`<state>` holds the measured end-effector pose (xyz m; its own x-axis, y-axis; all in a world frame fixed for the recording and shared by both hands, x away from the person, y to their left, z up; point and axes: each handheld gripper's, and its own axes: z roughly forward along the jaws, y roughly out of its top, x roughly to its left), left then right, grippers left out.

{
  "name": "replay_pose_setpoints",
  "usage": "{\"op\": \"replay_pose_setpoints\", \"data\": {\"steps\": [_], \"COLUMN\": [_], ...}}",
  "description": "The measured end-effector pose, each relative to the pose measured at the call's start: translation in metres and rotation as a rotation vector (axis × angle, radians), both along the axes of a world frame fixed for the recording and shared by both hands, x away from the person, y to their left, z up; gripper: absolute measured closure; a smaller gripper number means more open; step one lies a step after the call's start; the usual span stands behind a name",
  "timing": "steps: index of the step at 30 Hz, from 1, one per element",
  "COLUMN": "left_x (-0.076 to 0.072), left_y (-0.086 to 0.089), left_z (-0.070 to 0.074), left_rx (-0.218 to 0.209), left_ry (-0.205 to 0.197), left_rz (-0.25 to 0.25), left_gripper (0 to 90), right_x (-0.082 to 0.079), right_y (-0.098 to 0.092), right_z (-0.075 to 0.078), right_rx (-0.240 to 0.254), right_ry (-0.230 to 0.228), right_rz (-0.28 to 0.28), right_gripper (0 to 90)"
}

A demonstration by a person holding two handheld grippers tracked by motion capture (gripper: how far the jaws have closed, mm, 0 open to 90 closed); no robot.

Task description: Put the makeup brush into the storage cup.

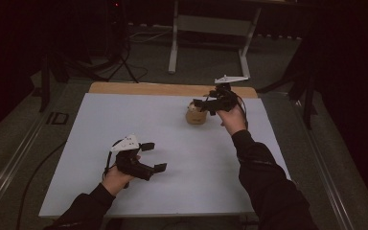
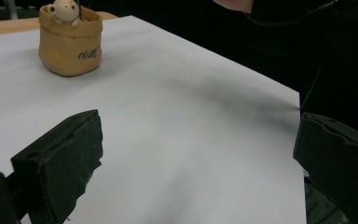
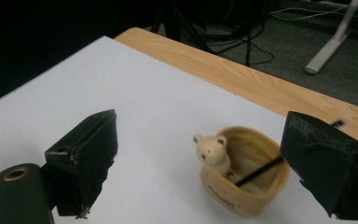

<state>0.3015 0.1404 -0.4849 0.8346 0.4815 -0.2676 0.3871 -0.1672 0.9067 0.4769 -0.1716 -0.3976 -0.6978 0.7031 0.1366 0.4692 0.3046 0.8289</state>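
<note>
A small tan pot (image 1: 196, 115) (image 2: 70, 44) (image 3: 247, 186) stands at the far right of the white table top (image 1: 182, 167). On its rim sits a cream bear figure (image 3: 212, 151) (image 2: 65, 10), and a thin black stick (image 3: 258, 171) leans out of it, passing behind one jaw. My right gripper (image 1: 202, 106) (image 3: 200, 119) hovers just above and beside the pot, open, holding nothing. My left gripper (image 1: 156, 156) (image 2: 198, 126) rests low over the near left of the table, open and empty, its jaws pointing toward the pot.
A strip of bare wood (image 1: 148, 88) (image 3: 242, 79) runs along the table's far edge. Beyond it on the dark floor stand a white desk frame (image 1: 173, 48) and cables (image 3: 242, 42). The person's right sleeve (image 1: 263, 177) crosses the near right of the table.
</note>
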Motion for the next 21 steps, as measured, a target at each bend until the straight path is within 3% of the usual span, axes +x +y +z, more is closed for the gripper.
{"op": "replay_pose_setpoints", "data": {"steps": [5, 9, 10, 13, 21], "left_x": [0.0, 0.0, 0.0, -0.001, -0.001], "left_y": [0.002, 0.002, 0.002, 0.002, 0.002], "left_z": [0.003, 0.004, 0.006, 0.008, 0.013], "left_rx": [0.001, 0.004, 0.004, 0.007, 0.014], "left_ry": [-0.004, -0.003, -0.004, -0.009, -0.012], "left_rz": [-0.008, -0.011, -0.019, -0.025, -0.039], "left_gripper": [1.8, 1.8, 1.8, 1.8, 1.8], "right_x": [-0.01, -0.018, -0.022, -0.031, -0.052], "right_y": [-0.006, -0.009, -0.013, -0.018, -0.024], "right_z": [0.0, -0.001, -0.001, -0.003, -0.01], "right_rx": [-0.01, -0.023, 0.007, 0.046, 0.052], "right_ry": [0.002, -0.029, -0.014, -0.009, -0.016], "right_rz": [0.008, 0.017, 0.051, 0.077, 0.124], "right_gripper": [13.1, 12.7, 11.2, 10.4, 10.4]}}
